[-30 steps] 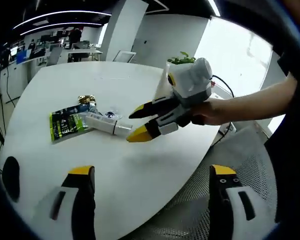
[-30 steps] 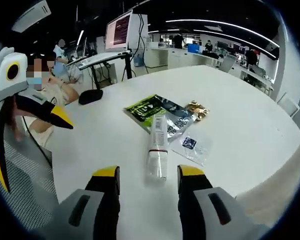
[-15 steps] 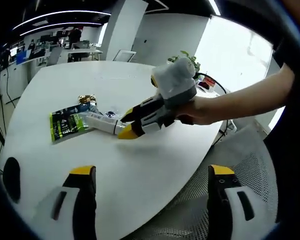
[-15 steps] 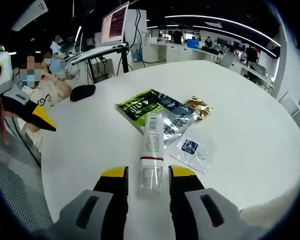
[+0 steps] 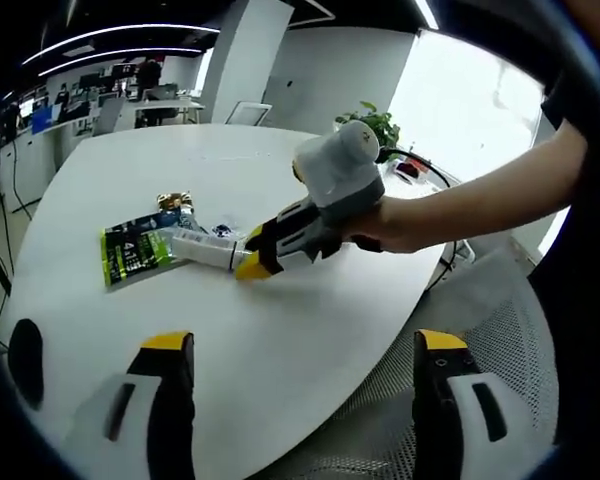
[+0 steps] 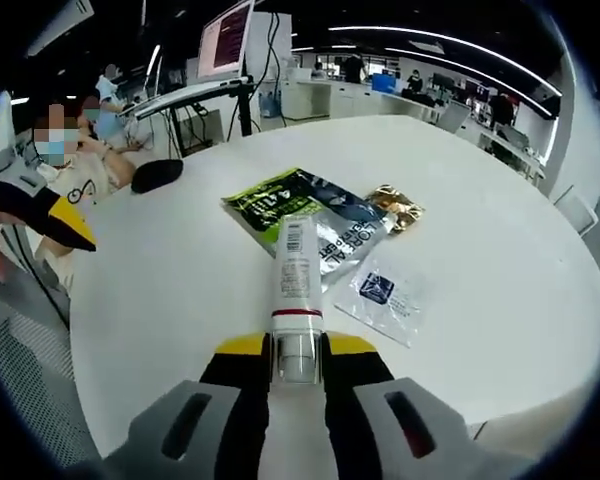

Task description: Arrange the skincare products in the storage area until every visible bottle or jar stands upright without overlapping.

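Two jaws of the right gripper (image 6: pixel 297 352) are clenched on the capped end of a white tube (image 6: pixel 292 290) lying on the desk (image 6: pixel 500 250). Left gripper (image 5: pixel 295 345) jaws spread wide, nothing between them; sachets (image 6: pixel 320 225) lie ahead of the tube.

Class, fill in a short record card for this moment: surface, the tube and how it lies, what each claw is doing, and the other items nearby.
Surface: white round table
Tube: lying flat, far end on the green sachet
Right claw: jaws closed on the tube's cap end
Left claw: open, off the table's edge, holding nothing
Nearby: clear packet, gold wrapper, black mouse
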Tool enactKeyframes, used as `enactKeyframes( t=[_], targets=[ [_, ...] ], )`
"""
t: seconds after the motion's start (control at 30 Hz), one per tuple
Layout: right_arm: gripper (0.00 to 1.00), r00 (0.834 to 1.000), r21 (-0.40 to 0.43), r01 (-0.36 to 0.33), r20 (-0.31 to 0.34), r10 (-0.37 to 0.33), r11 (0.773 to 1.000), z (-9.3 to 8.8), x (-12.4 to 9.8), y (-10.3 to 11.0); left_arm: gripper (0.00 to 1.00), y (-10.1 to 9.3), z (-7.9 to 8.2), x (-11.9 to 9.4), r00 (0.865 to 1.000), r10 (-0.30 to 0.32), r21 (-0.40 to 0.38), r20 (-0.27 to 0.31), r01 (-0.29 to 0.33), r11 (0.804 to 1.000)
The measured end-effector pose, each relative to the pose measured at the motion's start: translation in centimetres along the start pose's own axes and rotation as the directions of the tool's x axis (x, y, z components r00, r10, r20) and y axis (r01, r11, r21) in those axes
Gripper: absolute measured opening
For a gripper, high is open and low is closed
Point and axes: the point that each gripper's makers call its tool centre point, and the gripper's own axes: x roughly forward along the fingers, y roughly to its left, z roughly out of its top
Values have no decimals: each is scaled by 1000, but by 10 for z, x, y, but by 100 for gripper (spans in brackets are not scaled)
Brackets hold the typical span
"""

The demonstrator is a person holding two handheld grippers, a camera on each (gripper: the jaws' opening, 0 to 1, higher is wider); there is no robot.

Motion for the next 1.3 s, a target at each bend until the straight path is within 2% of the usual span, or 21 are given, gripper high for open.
enactKeyframes(
  t=[0.07,0.17,0.23,0.43,0.67,0.8,0.97,1.07,1.17,1.3],
  targets=[
    [20,1000,-5,3,-1,-3,1000,0,0,0,84,0,0,0,1000,1,1,1,-1,1000],
    [19,999,44,-16,-29,17,999,0,-3,3,83,1,1,-1,1000,6,5,5,-6,1000],
    [19,999,72,-36,12,35,997,8,-9,8,83,2,2,-1,1000,12,6,11,-12,1000],
    [19,999,98,-49,24,47,994,12,-28,10,83,5,6,-3,999,32,12,32,-32,999],
    [19,996,152,-77,65,68,985,16,-55,19,82,3,9,-4,998,47,63,42,-49,997],
    [18,990,226,-115,112,92,967,23,-75,29,81,5,15,-7,995,77,123,68,-85,989],
    [18,982,289,-173,124,142,942,28,-98,43,78,7,20,-8,993,92,171,76,-104,980],
    [18,971,346,-231,137,194,909,32,-114,53,77,8,29,-11,989,103,192,109,-123,974],
    [18,967,350,-253,134,219,902,34,-123,57,76,8,35,-11,987,105,223,124,-131,966],
    [18,961,327,-275,84,262,904,29,-134,62,75,0,45,-9,988,89,303,129,-124,945]
  ],
)
